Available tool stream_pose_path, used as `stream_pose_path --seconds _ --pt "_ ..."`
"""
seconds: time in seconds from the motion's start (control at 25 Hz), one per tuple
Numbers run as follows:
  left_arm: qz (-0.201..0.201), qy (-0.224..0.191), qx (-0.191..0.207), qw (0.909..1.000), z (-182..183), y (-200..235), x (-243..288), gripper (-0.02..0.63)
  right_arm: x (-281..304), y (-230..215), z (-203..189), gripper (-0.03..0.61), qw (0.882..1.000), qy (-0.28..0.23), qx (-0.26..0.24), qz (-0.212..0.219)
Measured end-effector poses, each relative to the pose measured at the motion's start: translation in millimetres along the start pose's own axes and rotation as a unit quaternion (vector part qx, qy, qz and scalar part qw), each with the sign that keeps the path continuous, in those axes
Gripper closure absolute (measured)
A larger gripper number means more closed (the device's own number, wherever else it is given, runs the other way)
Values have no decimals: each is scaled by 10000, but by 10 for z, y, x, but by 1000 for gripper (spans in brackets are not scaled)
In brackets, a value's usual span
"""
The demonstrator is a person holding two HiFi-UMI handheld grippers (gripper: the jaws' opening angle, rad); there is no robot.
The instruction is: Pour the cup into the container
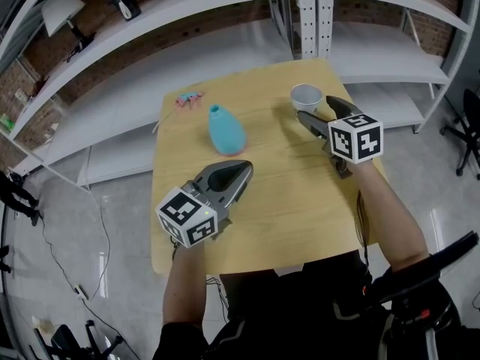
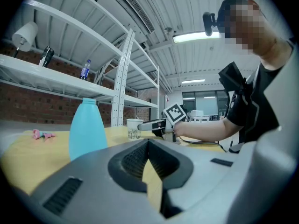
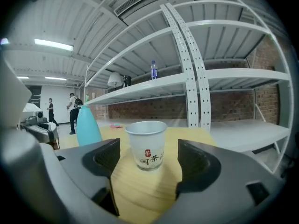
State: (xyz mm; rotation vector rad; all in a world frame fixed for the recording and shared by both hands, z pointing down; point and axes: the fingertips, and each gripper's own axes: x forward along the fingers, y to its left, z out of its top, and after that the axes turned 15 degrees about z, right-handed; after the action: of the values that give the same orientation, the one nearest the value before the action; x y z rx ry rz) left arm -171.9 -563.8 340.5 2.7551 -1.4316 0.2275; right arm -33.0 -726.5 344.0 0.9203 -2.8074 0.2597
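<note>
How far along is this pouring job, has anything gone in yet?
Barely started. Done: nothing visible; the cup stands upright on the table, apart from the blue container. In hand: the right gripper has its open jaws aimed at the cup, not touching it. Still to do: grip, lift, pour. The left gripper is shut and empty.

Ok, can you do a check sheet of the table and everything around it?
Surface: wooden table, no spills seen.
Job's things: paper cup upright near the far right corner; blue container upright, mid-table.
Clutter: small pink thing at the far left edge.
Grippers: left gripper fingers together, empty; right gripper fingers apart, cup just ahead, untouched.
Cables: black cable on the table behind the right gripper.
Surroundings: white shelves, brick wall.
</note>
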Motion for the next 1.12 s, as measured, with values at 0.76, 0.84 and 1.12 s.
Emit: stream_pose_path --seconds 0.76,0.84,1.12 --pt "704 35 -176 9974 -8 -197 -310 612 -657 826 -352 577 9990 428 33 97" --pt "761 53 -204 9969 -59 -370 -458 612 -825 951 -447 577 9986 525 16 116" --pt "968 -502 -711 9915 114 -1240 -1281 612 -1900 1621 -600 577 9999 80 -55 80"
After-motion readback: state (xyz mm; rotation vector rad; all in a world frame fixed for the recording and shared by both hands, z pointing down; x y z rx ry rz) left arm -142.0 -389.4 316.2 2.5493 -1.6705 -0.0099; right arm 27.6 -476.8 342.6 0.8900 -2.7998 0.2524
